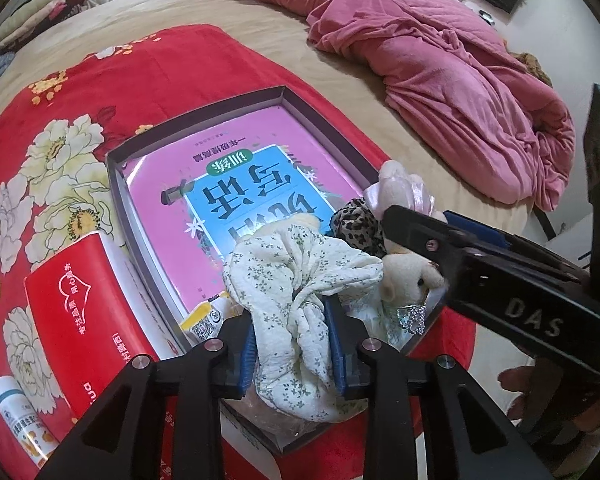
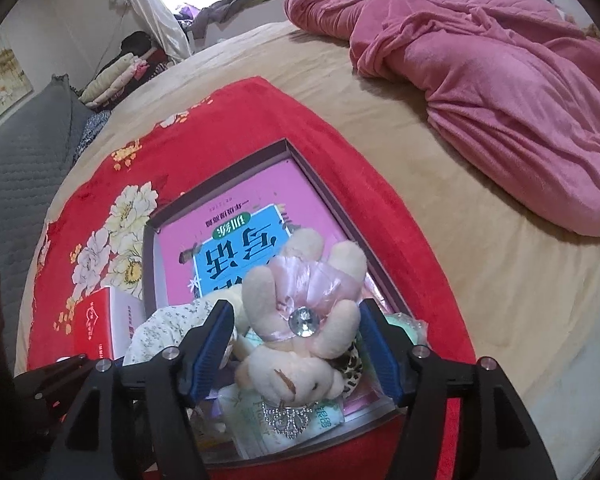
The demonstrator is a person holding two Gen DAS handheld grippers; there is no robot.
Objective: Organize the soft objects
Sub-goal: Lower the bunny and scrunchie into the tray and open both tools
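Left gripper (image 1: 294, 344): blue pads pressed against a bunched floral cloth (image 1: 300, 276), which drapes over the near end of the shallow box (image 1: 196, 114). Right gripper (image 2: 296, 344): jaws spread, pads standing clear on either side of the plush bear (image 2: 300, 328), not gripping it. Bear lies head-down in the box, pink dress uppermost, on a leopard-print item (image 1: 356, 222) and a tiara (image 2: 286, 416). Pink book (image 1: 228, 148) fills the box floor. Box sits on a red floral blanket (image 1: 112, 76) spread on the bed (image 2: 480, 264). Red carton (image 1: 84, 320) lies just beside the box.
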